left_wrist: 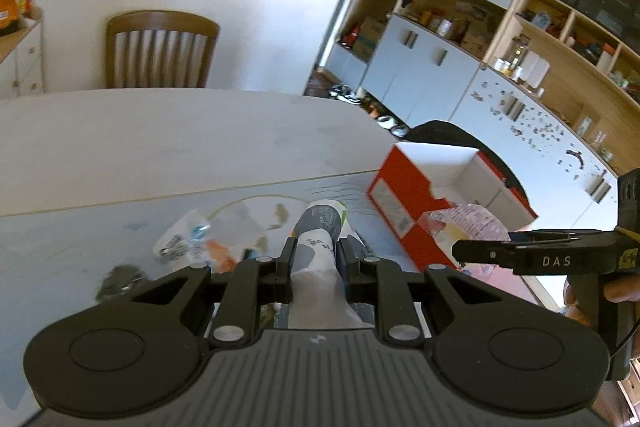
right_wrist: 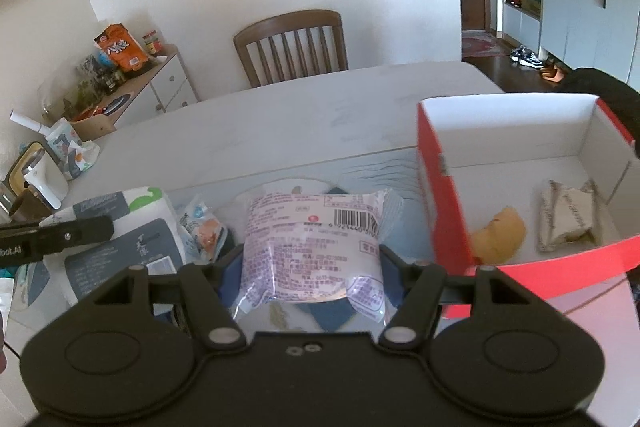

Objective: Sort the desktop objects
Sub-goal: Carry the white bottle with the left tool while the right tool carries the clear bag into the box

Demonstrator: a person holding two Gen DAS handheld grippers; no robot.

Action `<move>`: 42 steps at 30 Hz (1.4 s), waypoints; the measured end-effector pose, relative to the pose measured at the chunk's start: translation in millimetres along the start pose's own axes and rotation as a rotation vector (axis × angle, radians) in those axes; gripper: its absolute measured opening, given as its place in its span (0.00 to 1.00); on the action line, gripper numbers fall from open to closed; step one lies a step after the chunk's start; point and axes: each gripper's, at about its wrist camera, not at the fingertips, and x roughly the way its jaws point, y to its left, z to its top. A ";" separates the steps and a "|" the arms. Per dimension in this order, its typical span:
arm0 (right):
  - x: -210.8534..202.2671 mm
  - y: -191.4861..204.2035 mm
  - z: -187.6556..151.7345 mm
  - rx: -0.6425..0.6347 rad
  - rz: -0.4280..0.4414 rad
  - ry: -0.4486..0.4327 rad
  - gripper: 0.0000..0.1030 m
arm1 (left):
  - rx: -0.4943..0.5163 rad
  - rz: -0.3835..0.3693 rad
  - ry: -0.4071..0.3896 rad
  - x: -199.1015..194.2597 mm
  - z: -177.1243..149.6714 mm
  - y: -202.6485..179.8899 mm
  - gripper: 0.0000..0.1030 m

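A: L side, what've the jaws got?

B: left gripper (left_wrist: 316, 259) is closed down narrow on a tissue pack (left_wrist: 318, 239), grey-and-white wrapper w/ a green edge. The pack sticks out fwd past the jaws and is pinched at the waist. Fingers (left_wrist: 289, 255) press it on both sides

A: And R?

B: right gripper (right_wrist: 312, 267) has its jaws set wider, about the width of a clear snack bag (right_wrist: 314, 239) w/ purple print and a barcode. Bag sits between them, both sides touching. It's held above the worktop (right_wrist: 280, 115); a blue item (right_wrist: 334, 315) lies under it, can't tell what it is

A: Where's the box?

B: red box (right_wrist: 444, 227), white inside, is just to the R of the right jaws, near corner almost beside the R finger. In it: a yellowish lump (right_wrist: 502, 231) and a crumpled pale wrapper (right_wrist: 566, 215), side by side on the floor of the box. From the left wrist cam the same red box (left_wrist: 404, 195) is ahead and to the R of the left jaws, w/ the right gripper (left_wrist: 460, 251) and its snack bag (left_wrist: 468, 223) in front of it

A: Anything else near the jaws?

B: small blue-orange packet (right_wrist: 204, 231) between the two grippers, left of the snack bag. In the left cam it's just L of the jaws (left_wrist: 200, 243). Wooden chair (right_wrist: 292, 47) at the far edge of the worktop
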 end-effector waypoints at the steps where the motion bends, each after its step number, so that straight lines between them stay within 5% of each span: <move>1: -2.6 -2.1 0.1 -0.004 -0.011 0.004 0.64 | 0.007 -0.008 0.000 2.7 1.7 -4.6 0.18; 20: -38.2 -76.6 7.4 0.033 -0.061 -0.040 0.64 | 0.142 -0.150 -0.016 65.8 46.6 -111.8 0.18; 42: -19.3 -165.6 27.1 0.004 -0.086 -0.031 0.64 | 0.198 -0.149 -0.006 148.1 92.6 -171.8 0.18</move>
